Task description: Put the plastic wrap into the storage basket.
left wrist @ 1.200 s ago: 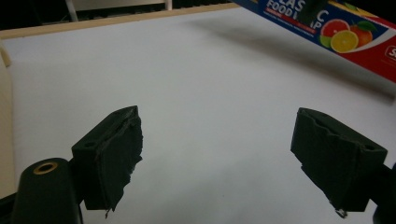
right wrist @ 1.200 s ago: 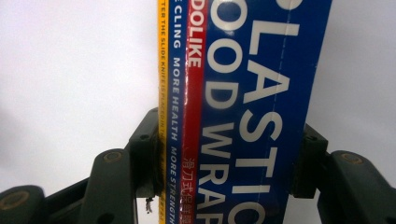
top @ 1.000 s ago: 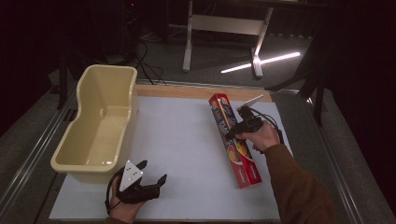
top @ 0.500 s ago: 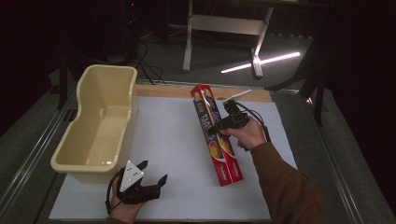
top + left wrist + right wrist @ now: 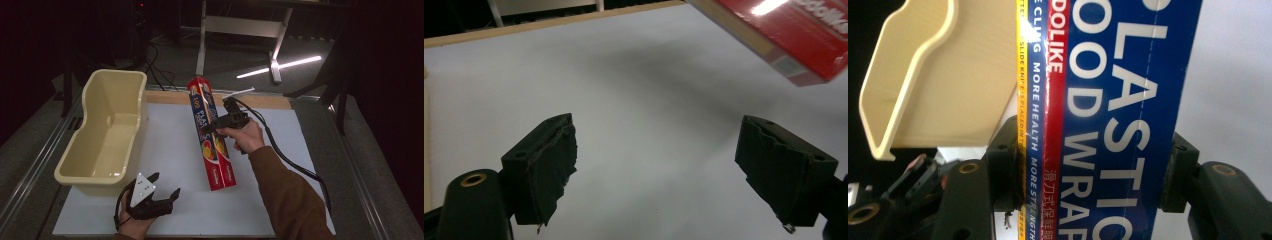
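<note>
The right claw [image 5: 216, 125] is pinching the long box of plastic wrap [image 5: 211, 135] across its middle; in the right gripper view the two black jaws press flat on either side of the box [image 5: 1108, 115], so the grip looks firm. Since a second ago that hand has carried the box off the right side of the white mat and swung it toward the middle, and it now hangs over the mat [image 5: 170, 150] with its far end raised and its near end low. The cream tub [image 5: 107, 132] stands well to the left of the box, and in the right gripper view it sits just past the left jaw [image 5: 938, 75], so the box is plainly heading that way. To my eye the lift is done and the carry is about half over: the box has not yet reached the tub's rim, and being so long it may need turning to lie along the tub

The left claw [image 5: 163, 191] has not stirred; it rests at the near edge of the mat with its jaws spread wide and nothing between them, and from there the near corner of the box [image 5: 789, 35] hangs above and beyond its right jaw
</note>
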### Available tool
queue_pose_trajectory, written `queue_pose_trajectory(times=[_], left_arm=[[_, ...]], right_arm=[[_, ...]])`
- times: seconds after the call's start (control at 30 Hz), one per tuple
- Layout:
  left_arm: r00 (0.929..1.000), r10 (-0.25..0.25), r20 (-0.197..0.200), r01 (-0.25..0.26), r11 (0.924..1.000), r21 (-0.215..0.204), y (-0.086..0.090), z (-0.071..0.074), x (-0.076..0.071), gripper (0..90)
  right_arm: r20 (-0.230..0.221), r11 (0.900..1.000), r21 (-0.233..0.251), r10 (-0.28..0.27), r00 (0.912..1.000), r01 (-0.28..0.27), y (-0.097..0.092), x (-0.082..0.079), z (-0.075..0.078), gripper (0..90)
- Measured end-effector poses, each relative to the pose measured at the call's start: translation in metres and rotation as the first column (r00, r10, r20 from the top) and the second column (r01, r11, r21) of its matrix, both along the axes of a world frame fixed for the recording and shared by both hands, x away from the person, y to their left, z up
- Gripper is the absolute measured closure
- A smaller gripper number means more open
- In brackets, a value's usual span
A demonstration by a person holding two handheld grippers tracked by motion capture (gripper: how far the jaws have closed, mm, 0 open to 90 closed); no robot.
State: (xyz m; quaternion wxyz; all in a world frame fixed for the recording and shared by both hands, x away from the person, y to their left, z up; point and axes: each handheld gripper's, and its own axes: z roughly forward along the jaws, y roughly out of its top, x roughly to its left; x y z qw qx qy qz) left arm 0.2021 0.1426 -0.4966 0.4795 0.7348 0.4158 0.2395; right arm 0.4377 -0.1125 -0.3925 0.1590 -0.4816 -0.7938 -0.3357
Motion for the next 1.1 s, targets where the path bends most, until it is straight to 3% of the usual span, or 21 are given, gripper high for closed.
queue_pose_trajectory(times=[0.23, 0.3, 0.4, 0.57, 0.7, 0.83, 0.9, 1.1], left_arm=[[0.9999, 0.000, 0.011, 0.000, 0.9999, 0.013, -0.002, 0.000, -0.001, 16.7], [0.9999, -0.005, 0.013, 0.005, 0.9998, 0.018, -0.004, 0.000, -0.002, 16.8], [0.9999, -0.009, 0.012, 0.008, 0.9996, 0.025, -0.005, 0.000, -0.002, 16.8], [0.9999, 0.000, 0.017, 0.000, 0.9997, 0.024, -0.005, -0.001, -0.004, 16.8], [0.9996, -0.001, 0.027, 0.000, 0.9990, 0.045, -0.005, 0.000, -0.006, 16.8], [0.9994, -0.013, 0.031, 0.011, 0.9989, 0.045, -0.008, 0.001, -0.010, 16.8], [0.9993, -0.017, 0.032, 0.015, 0.9990, 0.042, -0.009, 0.001, -0.011, 16.8], [0.9991, -0.021, 0.036, 0.018, 0.9981, 0.059, -0.013, 0.001, -0.014, 16.9]], right_arm=[[0.036, 0.9993, 0.037, -0.003, 0.9993, 0.002, 0.020, 0.007, 0.013, 42.6], [0.069, 0.9993, 0.036, -0.002, 0.9976, 0.000, 0.031, 0.010, 0.023, 42.6], [0.066, 0.9986, 0.053, -0.006, 0.9978, 0.002, 0.037, 0.013, 0.026, 42.6], [0.042, 0.9940, 0.105, -0.033, 0.9986, 0.029, 0.049, 0.019, 0.029, 42.6], [-0.004, 0.9835, 0.169, -0.065, 0.9979, 0.065, 0.057, 0.024, 0.026, 42.6], [-0.029, 0.9778, 0.191, -0.082, 0.9962, 0.086, 0.066, 0.025, 0.025, 42.6], [-0.056, 0.9701, 0.222, -0.087, 0.9946, 0.097, 0.072, 0.026, 0.024, 42.6], [-0.072, 0.9666, 0.229, -0.100, 0.9924, 0.114, 0.080, 0.028, 0.020, 42.6]])
